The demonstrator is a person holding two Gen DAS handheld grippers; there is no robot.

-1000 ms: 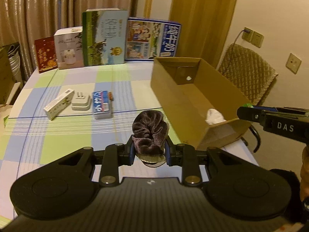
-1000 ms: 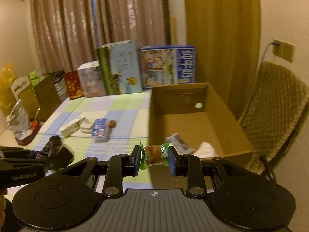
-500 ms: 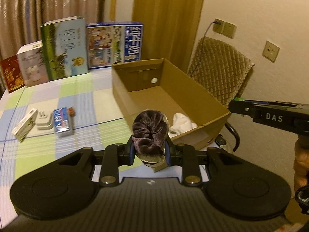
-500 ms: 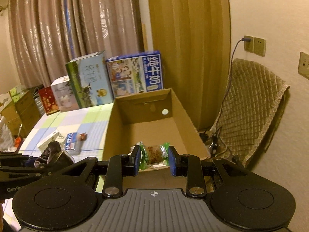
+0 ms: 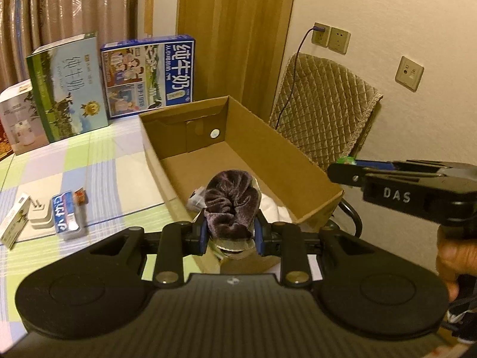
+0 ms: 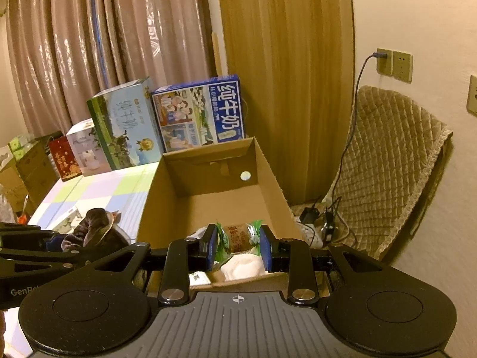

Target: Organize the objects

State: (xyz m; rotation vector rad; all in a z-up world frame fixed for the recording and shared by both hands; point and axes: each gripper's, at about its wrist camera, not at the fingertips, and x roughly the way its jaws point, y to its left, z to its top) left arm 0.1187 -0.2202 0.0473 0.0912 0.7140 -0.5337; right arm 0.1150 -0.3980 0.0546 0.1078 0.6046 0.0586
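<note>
My left gripper (image 5: 230, 231) is shut on a dark purple plush sock (image 5: 231, 204) and holds it above the near end of the open cardboard box (image 5: 253, 137). My right gripper (image 6: 239, 249) is shut on a small snack packet with green ends (image 6: 237, 235), over the same near end of the cardboard box (image 6: 214, 197). A white cloth (image 6: 241, 267) and a small packet (image 5: 195, 198) lie on the box floor. The right gripper (image 5: 342, 168) also shows side-on in the left wrist view, and the left one with its sock (image 6: 89, 231) in the right wrist view.
On the checked tablecloth (image 5: 89, 161) lie a slim white box (image 5: 13, 226), a white plug (image 5: 40, 216) and a blue pack (image 5: 67, 214). Tall cartons (image 5: 146, 74) stand along the back edge. A quilted chair (image 5: 322, 110) stands right of the box.
Both grippers have swung to the right with their loads, from over the table to above the near end of the box. The small items on the cloth have slid to the left of view.
</note>
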